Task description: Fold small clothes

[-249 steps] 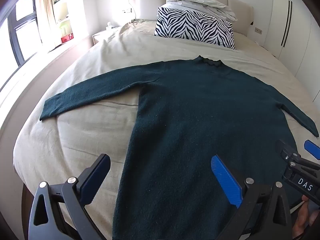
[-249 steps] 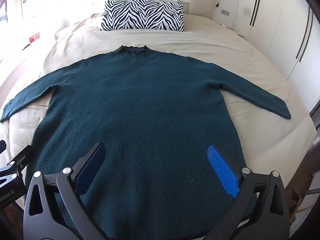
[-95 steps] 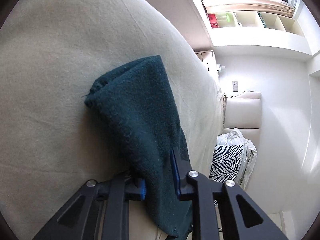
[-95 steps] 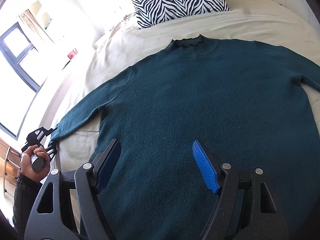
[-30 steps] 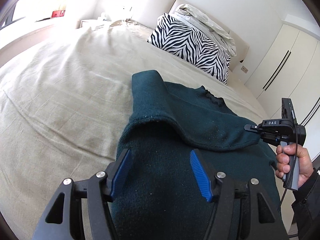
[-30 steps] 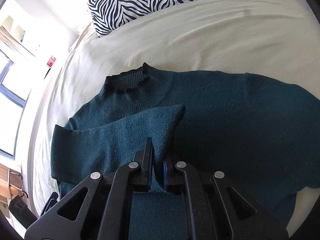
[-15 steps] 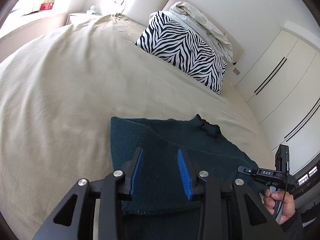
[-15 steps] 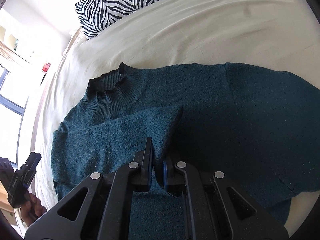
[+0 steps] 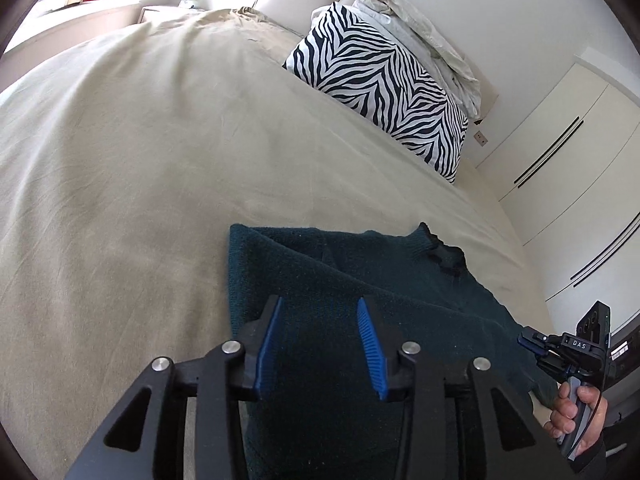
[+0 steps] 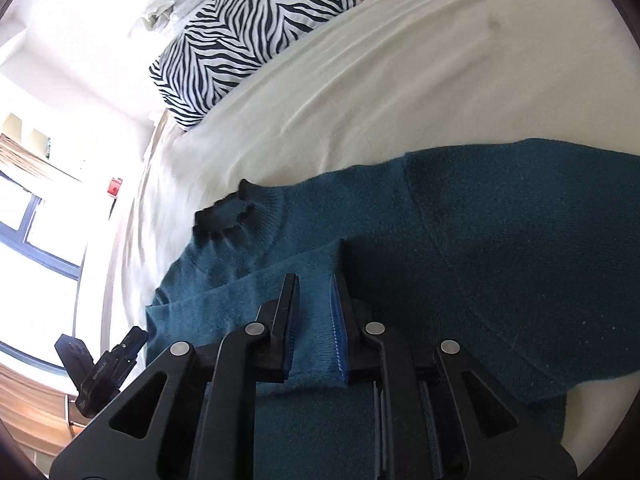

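A dark teal sweater [image 9: 400,292] lies flat on the beige bed, with its left sleeve [image 10: 248,300] folded across the chest below the dark collar [image 10: 224,216]. My left gripper [image 9: 320,312] is open and empty just above the folded shoulder. My right gripper [image 10: 314,300] is open a little, its blue pads on either side of the sleeve cuff, which rests on the sweater body [image 10: 500,240]. The right sleeve lies spread out to the right. The right gripper also shows in the left wrist view [image 9: 532,344].
A zebra-striped pillow [image 9: 384,92] and a crumpled white duvet [image 9: 420,28] lie at the bed's head. Bare beige sheet [image 9: 160,160] stretches left of the sweater. White wardrobe doors [image 9: 572,160] stand on the right, windows [image 10: 40,216] on the left.
My right gripper has parted its pads and let go of the sleeve cuff, which now rests on the sweater. My left gripper has opened a little wider.
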Action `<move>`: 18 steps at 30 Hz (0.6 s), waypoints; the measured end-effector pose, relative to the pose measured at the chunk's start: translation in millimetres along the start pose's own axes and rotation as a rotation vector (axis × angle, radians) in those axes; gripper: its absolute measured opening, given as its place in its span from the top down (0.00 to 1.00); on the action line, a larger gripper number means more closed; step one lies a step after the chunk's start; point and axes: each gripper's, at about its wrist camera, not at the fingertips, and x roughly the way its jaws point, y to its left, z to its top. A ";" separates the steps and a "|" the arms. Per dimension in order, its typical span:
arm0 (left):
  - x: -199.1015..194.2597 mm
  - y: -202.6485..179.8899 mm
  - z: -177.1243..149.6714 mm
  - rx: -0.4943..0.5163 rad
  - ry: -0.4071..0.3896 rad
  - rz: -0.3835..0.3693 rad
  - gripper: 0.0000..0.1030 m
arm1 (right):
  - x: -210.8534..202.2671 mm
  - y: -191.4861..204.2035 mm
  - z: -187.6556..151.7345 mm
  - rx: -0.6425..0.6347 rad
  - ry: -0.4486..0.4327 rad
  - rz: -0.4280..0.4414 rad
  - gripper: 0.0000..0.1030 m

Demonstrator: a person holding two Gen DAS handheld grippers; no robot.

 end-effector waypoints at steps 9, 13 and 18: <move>6.2 -9.8 -38.5 0.110 0.052 0.063 0.55 | 53.3 -3.1 -32.5 0.062 0.135 0.123 0.85; -5.2 -11.2 -39.9 0.094 0.054 0.072 0.55 | 9.9 -33.5 -37.9 0.118 0.022 0.102 0.85; -41.3 -40.2 -53.6 0.101 -0.016 0.037 0.33 | -86.4 -101.5 -61.9 0.252 -0.223 0.075 0.35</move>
